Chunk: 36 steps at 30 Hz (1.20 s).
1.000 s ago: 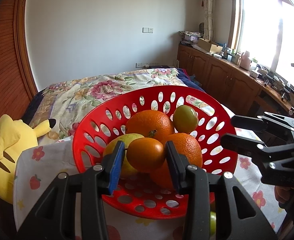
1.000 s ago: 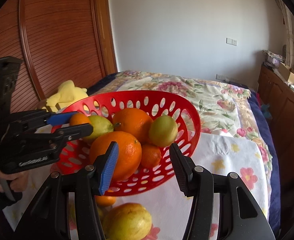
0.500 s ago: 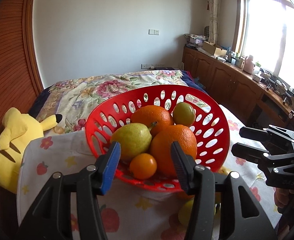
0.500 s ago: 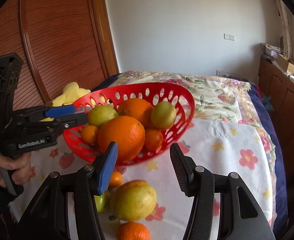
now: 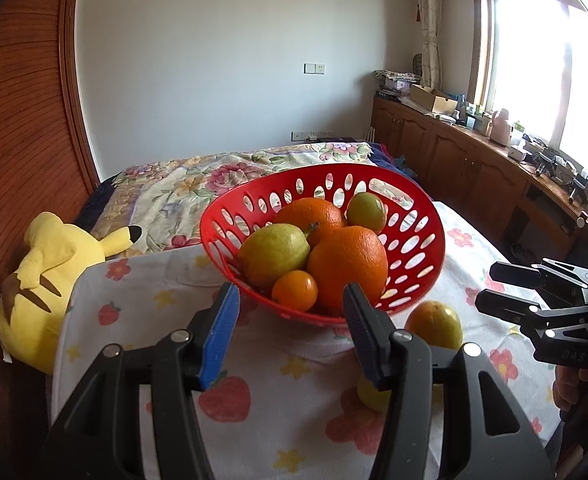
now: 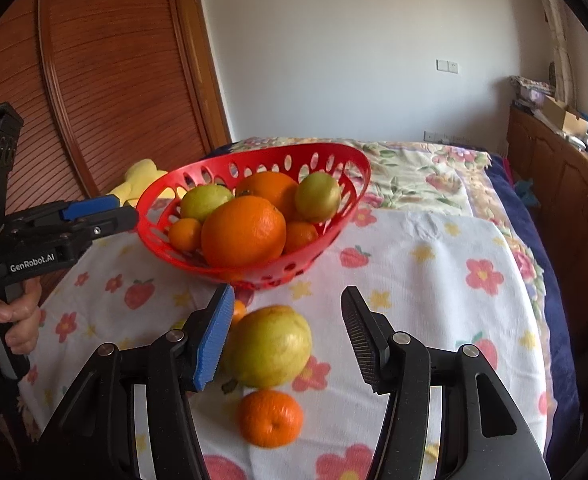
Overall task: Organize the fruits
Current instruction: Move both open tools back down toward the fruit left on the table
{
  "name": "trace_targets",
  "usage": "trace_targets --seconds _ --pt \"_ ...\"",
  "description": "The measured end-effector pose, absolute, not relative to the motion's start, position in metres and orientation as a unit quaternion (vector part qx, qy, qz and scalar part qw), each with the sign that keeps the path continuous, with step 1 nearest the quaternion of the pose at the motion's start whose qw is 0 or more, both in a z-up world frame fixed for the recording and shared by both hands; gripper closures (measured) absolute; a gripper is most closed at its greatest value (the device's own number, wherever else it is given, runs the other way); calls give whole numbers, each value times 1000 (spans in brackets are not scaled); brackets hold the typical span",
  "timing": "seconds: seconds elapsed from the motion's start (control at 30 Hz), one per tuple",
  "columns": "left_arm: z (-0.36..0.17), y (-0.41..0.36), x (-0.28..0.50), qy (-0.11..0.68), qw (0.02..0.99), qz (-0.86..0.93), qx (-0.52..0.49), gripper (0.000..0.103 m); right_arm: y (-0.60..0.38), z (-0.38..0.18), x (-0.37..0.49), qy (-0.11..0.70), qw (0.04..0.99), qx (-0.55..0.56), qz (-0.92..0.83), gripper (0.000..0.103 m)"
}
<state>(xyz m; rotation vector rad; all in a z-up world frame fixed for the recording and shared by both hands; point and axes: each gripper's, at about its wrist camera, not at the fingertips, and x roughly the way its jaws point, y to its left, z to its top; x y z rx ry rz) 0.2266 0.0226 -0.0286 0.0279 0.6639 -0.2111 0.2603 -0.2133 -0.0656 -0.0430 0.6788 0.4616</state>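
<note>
A red perforated basket (image 5: 413, 248) (image 6: 345, 184) holds several fruits: a large orange (image 5: 347, 266) (image 6: 244, 230), a small orange (image 5: 294, 290), a yellow-green pear-like fruit (image 5: 274, 254). My left gripper (image 5: 290, 332) is open and empty, just in front of the basket; it also shows in the right wrist view (image 6: 106, 210). My right gripper (image 6: 284, 336) is open, above a yellow-green fruit (image 6: 270, 346) lying on the cloth. A small orange (image 6: 270, 418) lies nearer. The right gripper appears in the left wrist view (image 5: 505, 284).
A floral tablecloth (image 6: 433, 280) covers the surface, with a bed behind. A yellow plush toy (image 5: 42, 280) lies left. More loose fruit (image 5: 433, 324) sits right of the basket. A wooden cabinet (image 5: 473, 172) runs along the right wall.
My left gripper let go of the small orange, which now rests in the basket, and pulled back. My right gripper also drew back and sits over the loose fruit on the cloth.
</note>
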Motion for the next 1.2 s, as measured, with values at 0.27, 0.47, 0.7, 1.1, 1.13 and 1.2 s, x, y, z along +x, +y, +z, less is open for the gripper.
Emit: trace_targets --seconds 0.27,0.47,0.7,1.1,1.13,1.2 --pt "-39 27 206 333 937 -104 14 46 -217 -77 241 342 913 -21 221 46" --pt "-49 28 195 342 934 -105 11 46 -217 -87 231 352 910 -21 219 46" --pt "-62 22 190 352 929 -115 6 46 -215 -98 226 365 905 -22 218 46" --pt "-77 4 188 370 920 -131 3 41 -209 -115 221 386 895 -26 221 46" --pt "-78 2 188 371 919 -132 3 41 -210 -117 221 388 894 -26 221 46" --pt "-81 0 188 374 918 -134 3 41 -208 -120 221 393 892 -27 222 46"
